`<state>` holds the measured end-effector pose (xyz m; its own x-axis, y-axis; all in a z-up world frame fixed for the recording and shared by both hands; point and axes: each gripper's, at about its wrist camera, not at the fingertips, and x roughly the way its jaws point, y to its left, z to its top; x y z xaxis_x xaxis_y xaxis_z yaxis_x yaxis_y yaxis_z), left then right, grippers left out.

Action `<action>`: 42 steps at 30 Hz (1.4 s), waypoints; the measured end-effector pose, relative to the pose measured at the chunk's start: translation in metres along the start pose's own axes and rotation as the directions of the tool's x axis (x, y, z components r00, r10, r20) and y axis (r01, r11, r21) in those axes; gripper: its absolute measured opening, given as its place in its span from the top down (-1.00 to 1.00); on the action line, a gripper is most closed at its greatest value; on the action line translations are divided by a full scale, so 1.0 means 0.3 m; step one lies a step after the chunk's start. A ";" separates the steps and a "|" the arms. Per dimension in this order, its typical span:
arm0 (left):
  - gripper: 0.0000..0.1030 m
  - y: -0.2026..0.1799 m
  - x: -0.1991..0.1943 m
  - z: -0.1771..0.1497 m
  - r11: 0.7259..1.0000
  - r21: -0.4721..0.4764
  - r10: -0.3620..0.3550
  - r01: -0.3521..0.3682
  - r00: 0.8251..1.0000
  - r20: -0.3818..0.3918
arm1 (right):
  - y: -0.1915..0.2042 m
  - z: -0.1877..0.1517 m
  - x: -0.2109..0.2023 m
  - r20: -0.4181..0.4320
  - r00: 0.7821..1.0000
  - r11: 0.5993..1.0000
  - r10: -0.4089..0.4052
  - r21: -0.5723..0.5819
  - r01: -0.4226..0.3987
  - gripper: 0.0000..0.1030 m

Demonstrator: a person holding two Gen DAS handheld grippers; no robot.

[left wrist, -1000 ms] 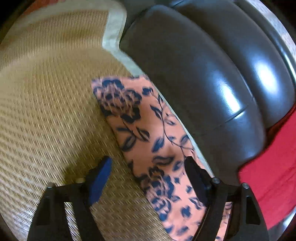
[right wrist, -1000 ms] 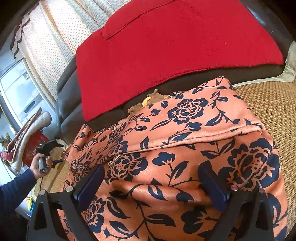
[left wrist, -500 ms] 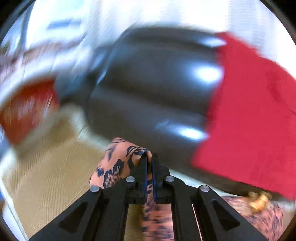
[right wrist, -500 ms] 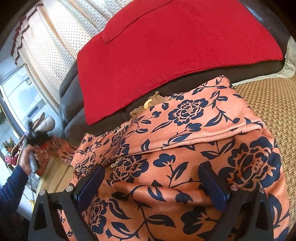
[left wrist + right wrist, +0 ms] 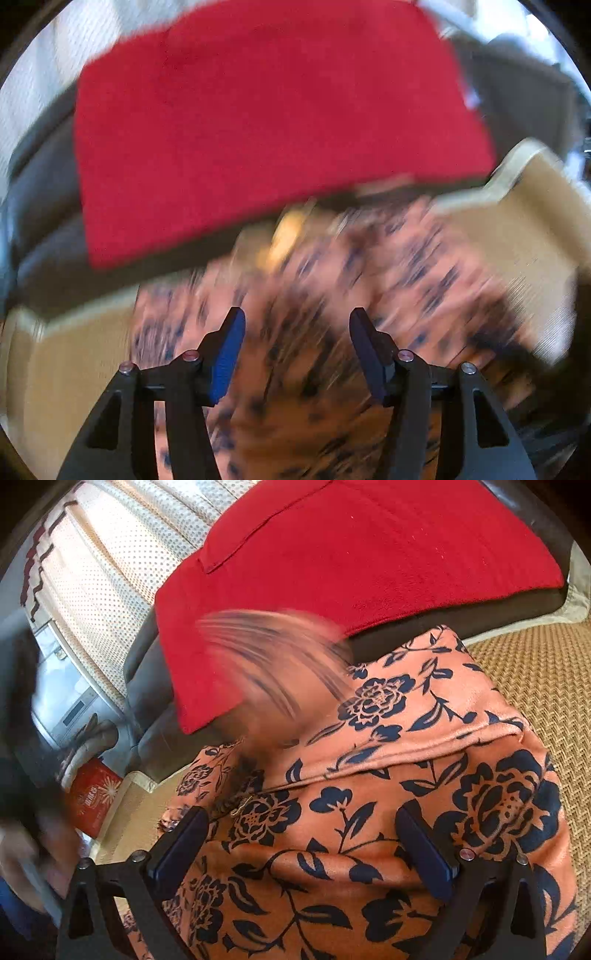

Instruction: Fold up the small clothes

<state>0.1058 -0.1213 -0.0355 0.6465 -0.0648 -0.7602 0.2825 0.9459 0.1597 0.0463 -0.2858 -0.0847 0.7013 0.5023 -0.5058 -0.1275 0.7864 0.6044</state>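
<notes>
An orange garment with dark blue flowers (image 5: 388, 805) lies on a woven straw mat (image 5: 546, 679) against a dark sofa. One part of it (image 5: 273, 657) is a blur in mid-air over the rest. My right gripper (image 5: 306, 845) is open and hovers low over the garment, holding nothing. My left gripper (image 5: 295, 350) is open above the same garment (image 5: 369, 280), which is motion-blurred in the left wrist view.
A red cloth (image 5: 351, 554) covers the dark leather sofa back (image 5: 147, 664) behind the garment. Dotted curtains (image 5: 110, 572) hang at the far left. A red box (image 5: 92, 801) stands left of the mat. The person's left arm blurs past the left edge.
My left gripper was shut on the garment's edge half a second ago; now it is open and has swung right over the garment. A part of the garment flies across. My right gripper stayed put.
</notes>
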 end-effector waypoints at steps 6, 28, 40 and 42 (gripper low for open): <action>-0.40 0.383 0.015 -0.146 0.956 -0.250 0.145 -0.156 0.988 -0.060 | -0.032 0.085 -0.109 0.041 0.998 0.989 0.047 0.138 -0.053 -0.99; -0.40 0.729 0.093 -0.336 0.878 -0.472 0.049 -0.081 0.996 -0.079 | 0.136 0.488 0.030 -0.026 0.918 0.893 -0.397 -0.243 0.379 0.66; -0.41 0.578 0.210 -0.220 0.952 -0.295 0.061 -0.085 0.994 -0.089 | -0.121 0.408 -0.007 -0.056 0.939 0.939 -0.339 0.040 0.341 -0.49; -0.46 0.578 0.304 -0.249 0.954 -0.280 0.058 -0.111 0.980 -0.190 | -0.084 0.441 -0.001 -0.055 0.980 0.979 -0.191 0.060 0.194 -0.63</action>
<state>0.1607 0.0605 -0.1241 0.5151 0.0518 -0.8556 -0.0005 0.9982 0.0601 0.1421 -0.3533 -0.0184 0.6730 0.3620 -0.6450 0.0532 0.8461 0.5303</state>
